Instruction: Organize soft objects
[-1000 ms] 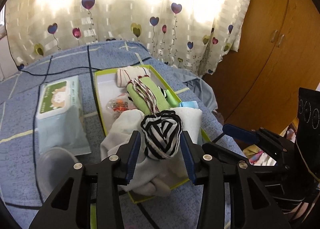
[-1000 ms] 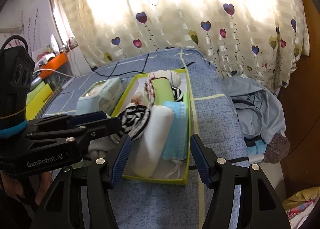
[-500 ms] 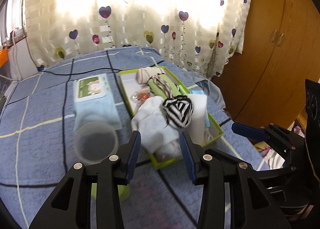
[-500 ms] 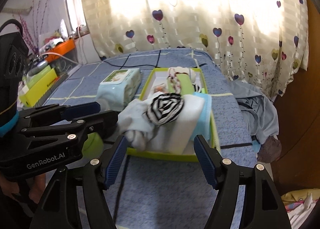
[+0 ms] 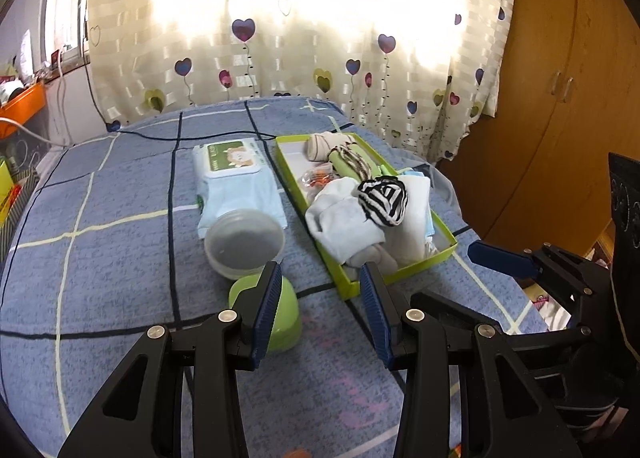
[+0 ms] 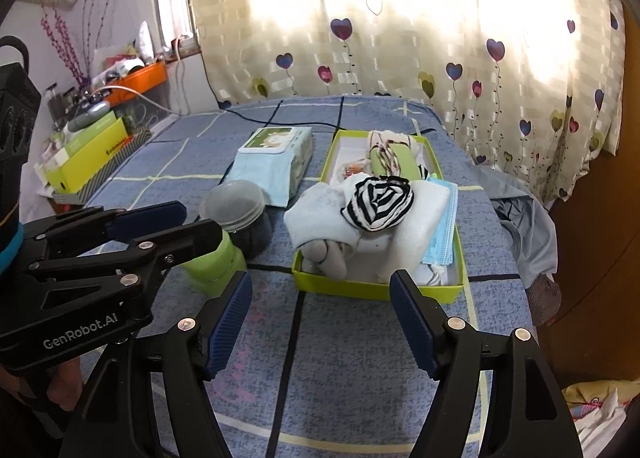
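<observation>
A lime green box (image 5: 440, 254) (image 6: 376, 290) sits on the blue bed, filled with soft things. A black-and-white striped bundle (image 5: 383, 198) (image 6: 378, 203) lies on top of pale cloths (image 5: 344, 217) (image 6: 320, 217). A blue face mask (image 6: 442, 230) lies along the box's right side. A green roll (image 5: 352, 165) (image 6: 394, 159) and a rolled sock (image 5: 320, 145) lie at the far end. My left gripper (image 5: 318, 310) is open and empty, pulled back from the box. My right gripper (image 6: 322, 322) is open and empty, in front of the box.
A wet-wipes pack (image 5: 236, 173) (image 6: 276, 161) lies left of the box. A clear tub (image 5: 244, 242) (image 6: 236, 209) and a green cup (image 5: 276, 314) (image 6: 212, 262) stand near the left gripper. A wooden wardrobe (image 5: 560, 77) stands right. Grey clothing (image 6: 520, 217) hangs off the bed's edge.
My left gripper let go of the striped bundle, left it on the cloths in the box, and drew back. My right gripper also drew back from the box.
</observation>
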### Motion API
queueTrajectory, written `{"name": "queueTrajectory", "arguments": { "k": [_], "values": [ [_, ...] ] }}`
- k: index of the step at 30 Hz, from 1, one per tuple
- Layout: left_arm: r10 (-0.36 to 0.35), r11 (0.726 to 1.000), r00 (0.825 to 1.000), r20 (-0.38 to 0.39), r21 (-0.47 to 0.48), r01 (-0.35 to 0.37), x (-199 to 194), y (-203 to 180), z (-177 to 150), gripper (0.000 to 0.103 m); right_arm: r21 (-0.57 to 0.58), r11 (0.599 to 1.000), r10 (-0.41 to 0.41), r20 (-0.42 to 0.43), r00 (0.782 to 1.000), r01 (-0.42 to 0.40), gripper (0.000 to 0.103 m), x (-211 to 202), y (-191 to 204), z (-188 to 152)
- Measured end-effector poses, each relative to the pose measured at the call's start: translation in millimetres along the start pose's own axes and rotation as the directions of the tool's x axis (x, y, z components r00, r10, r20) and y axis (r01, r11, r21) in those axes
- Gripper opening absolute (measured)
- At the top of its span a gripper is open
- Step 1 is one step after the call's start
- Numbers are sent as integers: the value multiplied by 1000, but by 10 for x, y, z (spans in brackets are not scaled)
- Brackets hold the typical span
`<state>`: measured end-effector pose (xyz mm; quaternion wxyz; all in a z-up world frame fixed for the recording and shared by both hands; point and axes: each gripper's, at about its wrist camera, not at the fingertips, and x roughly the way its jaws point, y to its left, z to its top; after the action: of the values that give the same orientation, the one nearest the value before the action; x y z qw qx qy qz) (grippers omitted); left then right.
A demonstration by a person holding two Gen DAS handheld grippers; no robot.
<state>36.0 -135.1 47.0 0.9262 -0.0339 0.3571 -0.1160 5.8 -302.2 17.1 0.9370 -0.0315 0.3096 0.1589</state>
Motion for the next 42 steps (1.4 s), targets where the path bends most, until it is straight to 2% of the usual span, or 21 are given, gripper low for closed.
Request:
{"name": "queueTrajectory", "arguments": {
  "k": [13,42],
  "values": [
    [2,1000,1000,-7,-20,-2,-39,114,-49,42,-13,1000,-4,-14,1000,4,72,45,108,2],
    [28,1000,999,-34,-10,-29,24,151,-51,42,-5,1000,-10,-22,1000,10,72,91,58,13]
  ]
}}
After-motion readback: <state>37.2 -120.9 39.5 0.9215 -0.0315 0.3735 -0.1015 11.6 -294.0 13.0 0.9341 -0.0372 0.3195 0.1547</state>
